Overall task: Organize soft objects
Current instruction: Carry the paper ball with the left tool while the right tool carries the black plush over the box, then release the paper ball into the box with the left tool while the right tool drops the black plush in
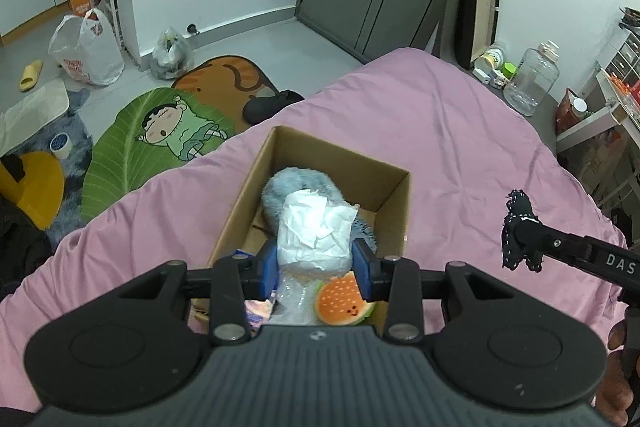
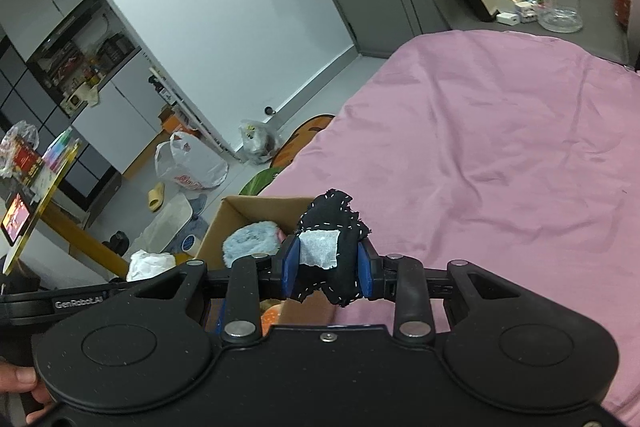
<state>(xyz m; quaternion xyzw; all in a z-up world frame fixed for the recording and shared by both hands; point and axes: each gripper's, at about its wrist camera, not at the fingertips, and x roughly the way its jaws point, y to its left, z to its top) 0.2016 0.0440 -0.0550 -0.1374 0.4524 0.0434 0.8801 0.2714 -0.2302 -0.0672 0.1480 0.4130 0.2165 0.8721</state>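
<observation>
An open cardboard box point(image 1: 394, 205) stands on the pink bed. Inside lie a grey-blue fluffy plush point(image 1: 298, 183), a burger-shaped soft toy point(image 1: 340, 301) and a clear plastic wrap. My left gripper point(image 1: 316, 265) is shut on a crumpled white paper wad point(image 1: 316, 229), held above the box. My right gripper point(image 2: 328, 267) is shut on a black cloth with white stitching point(image 2: 334, 217) bearing a white label, held over the bed just right of the box point(image 2: 218, 223). The cloth point(image 1: 518, 227) also shows in the left wrist view, right of the box.
The pink bedsheet point(image 1: 440, 131) spreads to the right and behind the box. On the floor to the left lie cartoon mats point(image 1: 160, 135), plastic bags point(image 1: 86, 51), a slipper and a tape roll. A clear jug point(image 1: 530, 79) stands past the bed's far corner.
</observation>
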